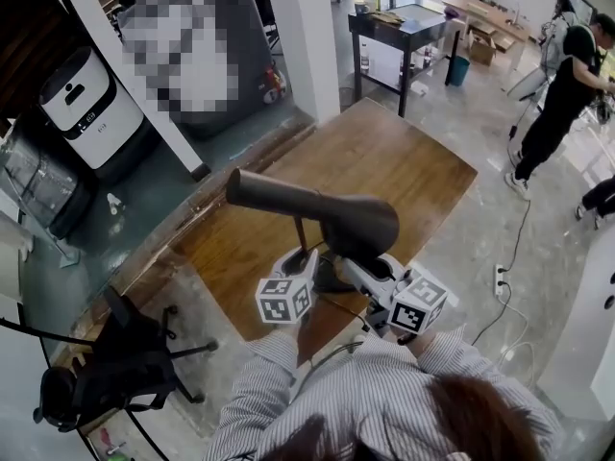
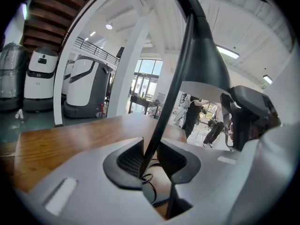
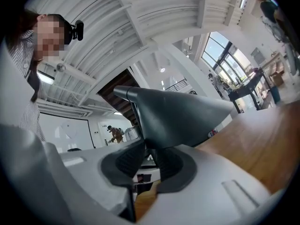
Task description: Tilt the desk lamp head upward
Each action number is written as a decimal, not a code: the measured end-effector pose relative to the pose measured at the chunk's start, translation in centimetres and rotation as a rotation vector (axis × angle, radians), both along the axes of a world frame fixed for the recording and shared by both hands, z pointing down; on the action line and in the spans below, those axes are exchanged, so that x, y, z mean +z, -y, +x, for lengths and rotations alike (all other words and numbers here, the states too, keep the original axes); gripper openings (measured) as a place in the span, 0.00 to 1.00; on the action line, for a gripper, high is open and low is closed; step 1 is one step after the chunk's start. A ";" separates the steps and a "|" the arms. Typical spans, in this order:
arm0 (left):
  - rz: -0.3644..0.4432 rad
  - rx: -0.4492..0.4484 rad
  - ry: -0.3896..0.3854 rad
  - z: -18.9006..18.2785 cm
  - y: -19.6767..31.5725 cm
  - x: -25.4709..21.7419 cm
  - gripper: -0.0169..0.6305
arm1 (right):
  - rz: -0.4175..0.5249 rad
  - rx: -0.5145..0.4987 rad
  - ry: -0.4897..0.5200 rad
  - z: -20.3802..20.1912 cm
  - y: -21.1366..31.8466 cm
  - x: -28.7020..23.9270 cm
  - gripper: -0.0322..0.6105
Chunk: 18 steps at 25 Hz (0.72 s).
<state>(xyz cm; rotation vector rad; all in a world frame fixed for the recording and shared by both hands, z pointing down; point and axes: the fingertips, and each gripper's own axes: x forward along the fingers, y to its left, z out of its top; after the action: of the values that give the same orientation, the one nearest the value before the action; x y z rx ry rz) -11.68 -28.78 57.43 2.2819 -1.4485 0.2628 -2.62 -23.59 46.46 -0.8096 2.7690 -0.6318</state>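
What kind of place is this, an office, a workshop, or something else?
Probably an open lab or workshop hall, not a home. A white service robot stands parked near a column, a black work table stands further back on the bare polished floor, and a power strip trails its cable across it.

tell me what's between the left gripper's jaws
The thin dark lamp stem stands between them, and the left gripper is closed on it. The left gripper view shows this.

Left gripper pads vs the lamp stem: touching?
Touching. In the left gripper view the lamp stem runs down between the pads of the left gripper, pinched against both with no gap.
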 end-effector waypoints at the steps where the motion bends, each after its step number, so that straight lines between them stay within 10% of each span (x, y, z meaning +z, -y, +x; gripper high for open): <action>1: 0.001 -0.001 0.000 0.0 0.0 0.0 0.17 | 0.001 0.007 0.001 0.2 0.0 -0.2 0.16; 18: 0.026 -0.011 0.025 0.3 0.0 0.0 0.15 | 0.220 0.144 -0.153 5.2 0.8 -4.9 0.16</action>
<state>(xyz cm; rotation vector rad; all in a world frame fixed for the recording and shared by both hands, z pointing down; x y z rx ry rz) -11.42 -28.75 57.47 2.2983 -1.4850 0.2716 2.54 -24.36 41.56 -1.0335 2.8143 -0.2436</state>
